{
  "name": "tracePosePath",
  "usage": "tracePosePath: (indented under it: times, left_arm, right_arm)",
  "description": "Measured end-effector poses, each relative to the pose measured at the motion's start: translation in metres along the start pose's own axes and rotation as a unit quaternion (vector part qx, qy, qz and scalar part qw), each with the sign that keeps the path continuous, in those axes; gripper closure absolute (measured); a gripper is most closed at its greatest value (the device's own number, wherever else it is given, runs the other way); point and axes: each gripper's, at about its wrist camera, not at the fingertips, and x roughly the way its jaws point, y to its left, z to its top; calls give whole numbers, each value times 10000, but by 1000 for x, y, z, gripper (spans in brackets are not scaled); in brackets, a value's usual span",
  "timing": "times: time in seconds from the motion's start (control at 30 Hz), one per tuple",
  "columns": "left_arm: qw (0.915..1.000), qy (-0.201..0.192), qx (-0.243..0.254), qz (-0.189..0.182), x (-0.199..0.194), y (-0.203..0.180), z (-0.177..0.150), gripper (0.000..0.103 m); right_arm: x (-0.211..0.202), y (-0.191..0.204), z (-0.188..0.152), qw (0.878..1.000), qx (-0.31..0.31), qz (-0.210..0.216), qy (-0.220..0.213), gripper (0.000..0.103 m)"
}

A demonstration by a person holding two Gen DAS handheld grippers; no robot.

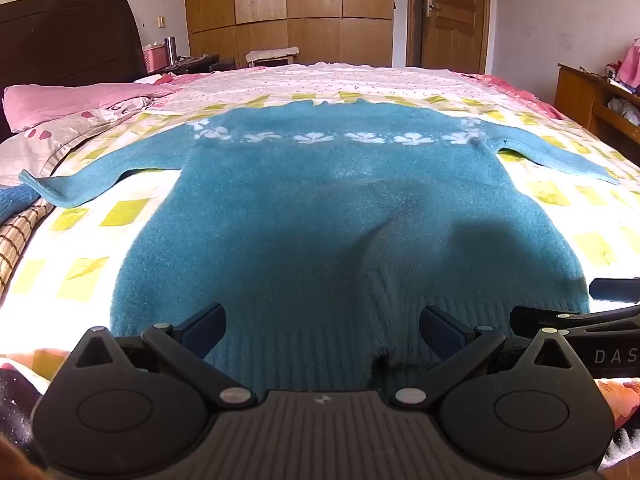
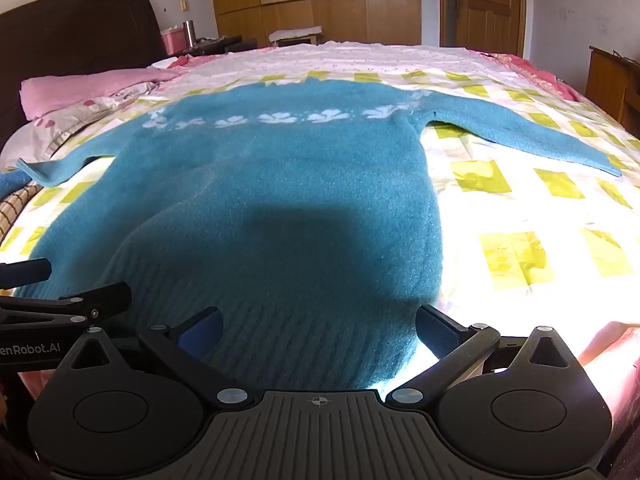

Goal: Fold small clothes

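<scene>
From the left wrist view, a teal sweater lay face up on the bed, both sleeves spread wide, apparently laid flat so folding could begin. The left tongs stood fully open and empty above the ribbed hem, near its middle, gripping nothing.

From the right wrist view, the right tongs were likewise wide open and empty, poised over the hem's right corner, one finger beyond the sweater's edge, over the sunlit checked sheet.
</scene>
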Motion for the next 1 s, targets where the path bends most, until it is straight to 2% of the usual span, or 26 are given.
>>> tracePosePath:
  times: [0.43, 1.0]
  left_arm:
    - [9999, 145, -1, -27, 0, 1, 6, 0]
    - [9999, 132, -98, 11, 1, -1, -4, 0]
  right_arm:
    - [1, 0, -1, 10000, -12, -34, 49, 0]
    - [1, 2, -4, 9999, -103, -80, 70, 0]
